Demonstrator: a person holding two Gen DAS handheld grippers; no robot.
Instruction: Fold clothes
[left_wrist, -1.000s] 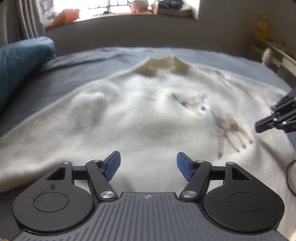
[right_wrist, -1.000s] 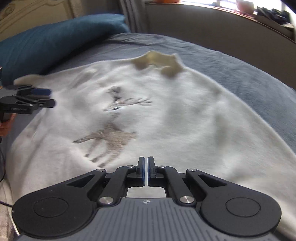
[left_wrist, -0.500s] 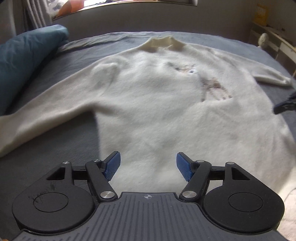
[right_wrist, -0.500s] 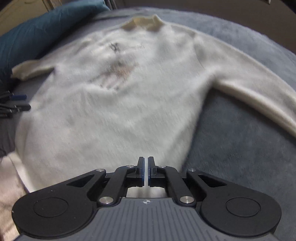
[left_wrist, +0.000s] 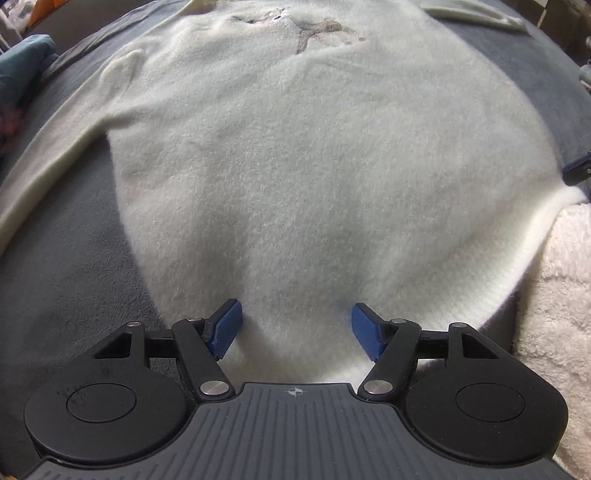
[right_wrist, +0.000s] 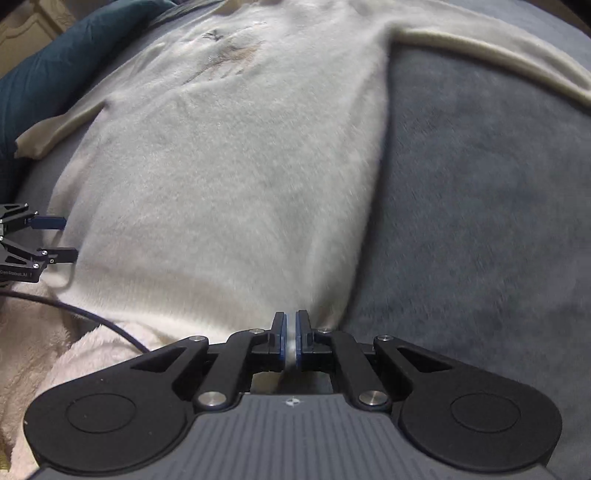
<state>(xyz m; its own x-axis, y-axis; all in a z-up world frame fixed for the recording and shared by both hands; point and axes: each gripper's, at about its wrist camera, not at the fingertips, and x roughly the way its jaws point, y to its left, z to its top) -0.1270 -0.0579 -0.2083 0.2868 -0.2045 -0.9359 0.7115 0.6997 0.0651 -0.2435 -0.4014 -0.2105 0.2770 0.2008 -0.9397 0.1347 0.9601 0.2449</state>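
Note:
A cream fuzzy sweater (left_wrist: 295, 166) with a brown deer print (left_wrist: 317, 29) lies front-up and spread flat on a grey blanket (left_wrist: 66, 266). It also shows in the right wrist view (right_wrist: 229, 177). My left gripper (left_wrist: 295, 328) is open, its blue pads straddling the sweater's bottom hem. My right gripper (right_wrist: 291, 332) is shut on the sweater's hem at its lower right corner; a bit of cream fabric shows between the pads. The left gripper also shows in the right wrist view (right_wrist: 55, 238) at the sweater's other bottom corner.
A teal pillow (right_wrist: 62, 62) lies at the far left of the bed. A pinkish fluffy blanket (left_wrist: 554, 295) lies by the sweater's hem, with a black cable (right_wrist: 74, 314) across it. Both sleeves (right_wrist: 498, 62) stretch out sideways.
Both grippers have pulled back from over the sweater's chest to its bottom hem. The right gripper now has hem fabric between its pads. The left gripper stays open.

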